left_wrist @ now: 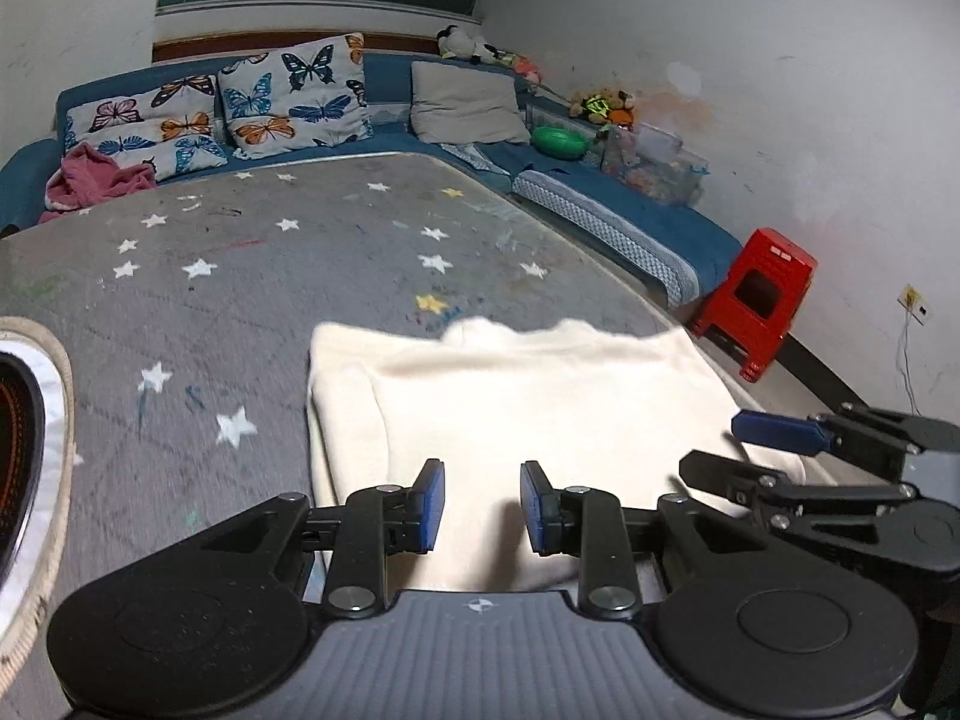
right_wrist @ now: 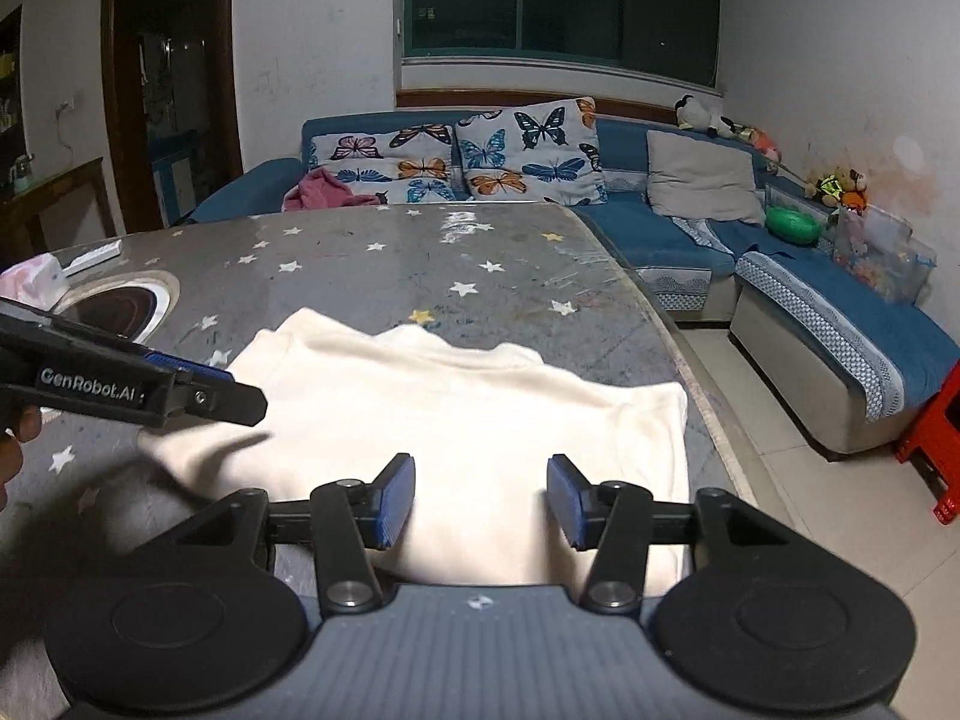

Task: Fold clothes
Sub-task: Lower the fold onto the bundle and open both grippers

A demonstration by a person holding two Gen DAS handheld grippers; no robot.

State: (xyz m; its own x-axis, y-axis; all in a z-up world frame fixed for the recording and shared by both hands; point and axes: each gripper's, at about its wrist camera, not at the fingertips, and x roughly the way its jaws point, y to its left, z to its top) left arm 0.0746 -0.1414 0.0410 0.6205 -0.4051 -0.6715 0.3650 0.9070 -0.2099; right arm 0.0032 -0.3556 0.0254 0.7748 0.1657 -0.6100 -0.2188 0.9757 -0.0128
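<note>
A cream-white garment (left_wrist: pixel 528 408) lies folded flat on the grey star-patterned table (left_wrist: pixel 270 276), near its front right edge. My left gripper (left_wrist: pixel 482 507) is open and empty, its fingers just above the garment's near edge. My right gripper (right_wrist: pixel 480 501) is open and empty over the garment (right_wrist: pixel 456 414), closer to its right side. The right gripper also shows at the right of the left wrist view (left_wrist: pixel 738 450), and the left gripper at the left of the right wrist view (right_wrist: pixel 228 390). Neither holds cloth.
An induction cooker (right_wrist: pixel 120 303) is set into the table at the left, with a tissue pack (right_wrist: pixel 30 282) behind it. A blue corner sofa (right_wrist: pixel 690 228) with butterfly cushions and a pink garment (right_wrist: pixel 324 192) stands beyond the table. A red stool (left_wrist: pixel 756 300) stands on the floor at the right.
</note>
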